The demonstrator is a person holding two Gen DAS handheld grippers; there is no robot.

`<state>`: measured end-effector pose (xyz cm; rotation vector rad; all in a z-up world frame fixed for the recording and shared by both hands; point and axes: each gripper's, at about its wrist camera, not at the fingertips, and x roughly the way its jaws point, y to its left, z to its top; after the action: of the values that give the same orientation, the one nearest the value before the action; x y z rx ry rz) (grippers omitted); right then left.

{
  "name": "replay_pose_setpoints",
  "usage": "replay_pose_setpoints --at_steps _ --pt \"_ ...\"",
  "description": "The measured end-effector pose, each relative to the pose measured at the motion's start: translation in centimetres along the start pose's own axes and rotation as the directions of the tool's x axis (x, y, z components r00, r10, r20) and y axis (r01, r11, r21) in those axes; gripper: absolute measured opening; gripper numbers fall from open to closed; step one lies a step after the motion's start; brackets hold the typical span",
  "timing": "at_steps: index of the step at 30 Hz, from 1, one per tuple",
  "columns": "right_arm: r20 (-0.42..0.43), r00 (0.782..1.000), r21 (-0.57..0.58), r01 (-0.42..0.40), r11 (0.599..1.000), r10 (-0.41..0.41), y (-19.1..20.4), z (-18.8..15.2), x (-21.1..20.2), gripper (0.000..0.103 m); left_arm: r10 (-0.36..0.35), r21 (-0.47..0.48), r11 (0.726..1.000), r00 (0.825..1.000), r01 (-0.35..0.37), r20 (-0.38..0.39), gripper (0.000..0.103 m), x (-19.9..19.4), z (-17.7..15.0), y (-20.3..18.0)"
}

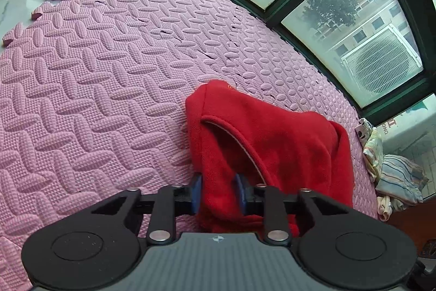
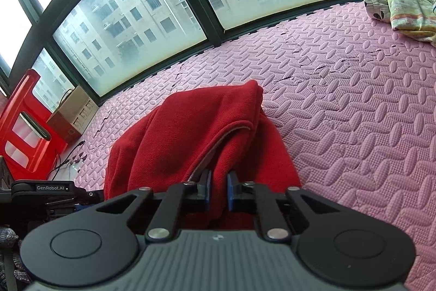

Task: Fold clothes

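A red fleece garment [image 1: 261, 135] with a pale-lined edge hangs from both grippers over the pink foam mat [image 1: 95, 67]. My left gripper [image 1: 219, 192] is shut on a fold of it, blue pads pressed into the cloth. In the right wrist view the same red garment [image 2: 190, 127] drapes forward, its far end resting on the mat [image 2: 354, 100]. My right gripper [image 2: 218, 190] is shut on another fold of it. The left gripper's body [image 2: 46, 190] shows at the left edge of the right wrist view.
A pile of folded light clothes [image 1: 392, 168] lies at the mat's right end, also seen in the right wrist view [image 2: 403, 10]. A window wall [image 2: 136, 18] runs along the mat's far edge. A cardboard box [image 2: 73, 113], a red plastic frame [image 2: 24, 127] and cables [image 2: 65, 160] stand at the left.
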<state>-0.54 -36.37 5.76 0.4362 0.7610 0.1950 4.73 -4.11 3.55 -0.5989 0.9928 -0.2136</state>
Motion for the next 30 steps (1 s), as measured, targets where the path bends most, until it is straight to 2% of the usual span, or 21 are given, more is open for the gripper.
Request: replay_pose_setpoints --at_steps 5,10,17,22,24,30 --pt "0.041 0.998 -0.016 -0.039 0.999 0.040 0.6 0.0 -1.9 0.008 -0.049 0.010 0.999 0.998 0.048 0.040 0.010 -2.6 0.1 -0.4" --pt "0.090 0.989 -0.088 -0.113 0.990 0.121 2.2 -0.3 -5.6 0.008 -0.107 0.046 0.994 0.992 0.104 0.072 0.010 -6.6 -0.3 -1.2" --pt "0.095 0.977 -0.207 -0.168 0.964 0.191 4.4 -1.8 -10.3 0.008 -0.118 0.130 0.985 0.992 0.113 0.034 0.010 -10.5 -3.7 -1.2" --pt "0.019 0.973 -0.282 -0.214 0.935 0.229 5.5 -5.2 -13.0 0.008 -0.112 0.185 0.976 0.994 0.112 -0.008 0.010 -12.7 -6.4 -0.8" --pt "-0.005 0.976 -0.307 -0.210 0.928 0.219 5.7 -6.2 -13.2 0.008 -0.091 0.193 0.977 0.995 0.095 -0.032 0.010 -12.9 -7.5 0.0" --pt "-0.170 0.972 -0.347 -0.211 0.914 0.160 5.4 -10.3 -13.4 0.008 -0.024 0.221 0.974 0.993 0.049 -0.118 0.010 -12.5 -10.6 1.9"
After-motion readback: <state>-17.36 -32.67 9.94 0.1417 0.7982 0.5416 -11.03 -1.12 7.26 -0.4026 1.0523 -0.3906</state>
